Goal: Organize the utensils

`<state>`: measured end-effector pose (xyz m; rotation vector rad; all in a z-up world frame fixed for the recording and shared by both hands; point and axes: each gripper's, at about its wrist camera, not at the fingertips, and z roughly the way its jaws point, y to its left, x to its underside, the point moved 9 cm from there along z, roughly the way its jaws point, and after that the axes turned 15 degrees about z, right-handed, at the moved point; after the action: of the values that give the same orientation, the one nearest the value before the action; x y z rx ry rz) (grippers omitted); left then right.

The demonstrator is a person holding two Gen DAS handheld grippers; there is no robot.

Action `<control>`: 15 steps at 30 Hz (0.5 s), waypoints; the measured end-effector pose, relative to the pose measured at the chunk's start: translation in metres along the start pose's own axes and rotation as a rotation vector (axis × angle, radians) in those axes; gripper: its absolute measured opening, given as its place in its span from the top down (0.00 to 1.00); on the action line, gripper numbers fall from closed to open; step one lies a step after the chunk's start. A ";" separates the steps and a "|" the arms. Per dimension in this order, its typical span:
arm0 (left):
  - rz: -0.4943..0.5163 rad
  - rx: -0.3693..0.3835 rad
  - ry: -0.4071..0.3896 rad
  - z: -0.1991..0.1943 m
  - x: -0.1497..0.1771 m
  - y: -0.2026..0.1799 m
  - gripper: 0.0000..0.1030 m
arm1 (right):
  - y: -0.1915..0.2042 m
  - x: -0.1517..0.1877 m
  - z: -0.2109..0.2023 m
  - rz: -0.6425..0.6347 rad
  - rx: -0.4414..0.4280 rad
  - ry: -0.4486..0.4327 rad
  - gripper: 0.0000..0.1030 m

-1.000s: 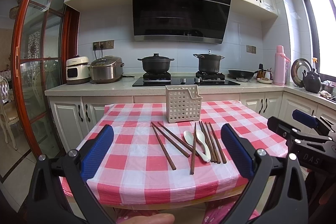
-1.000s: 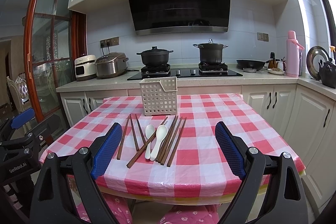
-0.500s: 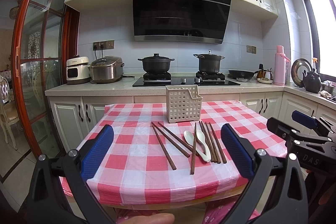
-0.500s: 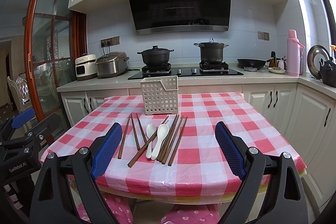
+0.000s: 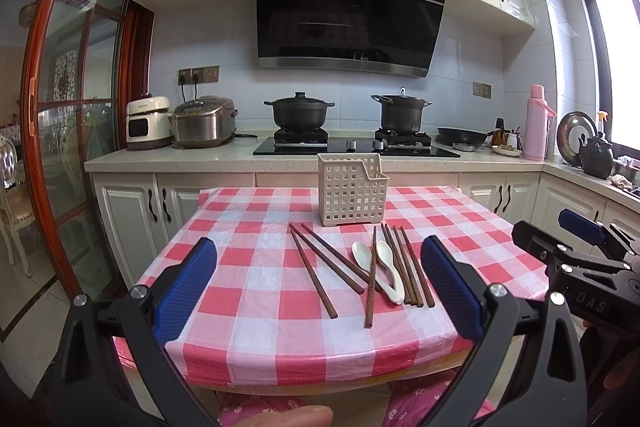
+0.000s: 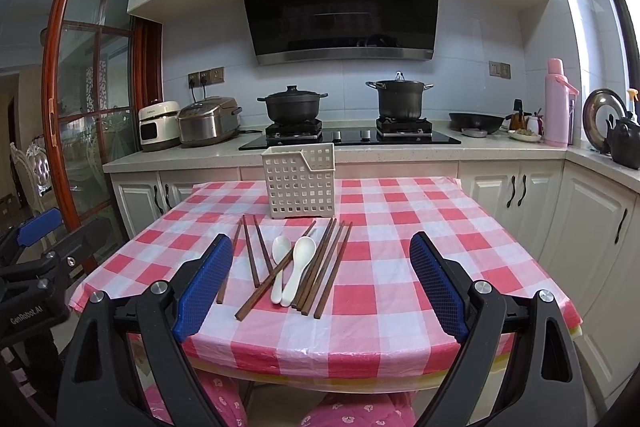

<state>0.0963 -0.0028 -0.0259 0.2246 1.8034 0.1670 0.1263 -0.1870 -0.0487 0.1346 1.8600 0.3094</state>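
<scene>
Almost nothing has changed in the last second: the left gripper [image 5: 319, 291] and right gripper [image 6: 321, 285] still hover with jaws spread and empty before the worktop, where the brown wooden chopsticks [image 6: 326, 263] and two white ceramic spoons [image 6: 297, 265] lie untouched near the cream perforated plastic basket [image 6: 299, 183], so sorting has not begun.

One perforated cream utensil basket [image 5: 352, 195] stands at the centre of the frame. Below it lie two white ceramic spoons [image 5: 385, 253] and what looks like eight brown wooden chopsticks [image 5: 312, 271]: three at the left, one crossing the spoons, and four in a tight bundle at the right that is hard to separate. Across the middle of the frame are two black lidded pots [image 5: 298, 113], one frying pan [image 5: 460, 137], two countertop cookers [image 5: 204, 121], one pink thermos [image 5: 536, 123] and one black kettle [image 5: 596, 157]. There are two grippers, the left gripper [image 5: 318, 267] and the right gripper [image 6: 320, 259].
</scene>
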 end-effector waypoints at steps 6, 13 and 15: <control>-0.002 0.026 0.070 0.020 0.016 0.005 0.04 | -0.018 0.010 0.032 0.034 0.038 0.067 0.18; -0.021 0.017 0.182 0.075 0.040 0.014 0.04 | -0.042 0.033 0.098 0.061 0.091 0.197 0.18; -0.033 0.024 0.218 0.095 0.047 0.019 0.04 | -0.046 0.035 0.117 0.071 0.101 0.229 0.18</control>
<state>0.1790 0.0261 -0.0890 0.1995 2.0256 0.1509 0.2293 -0.2060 -0.1260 0.2430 2.1020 0.2894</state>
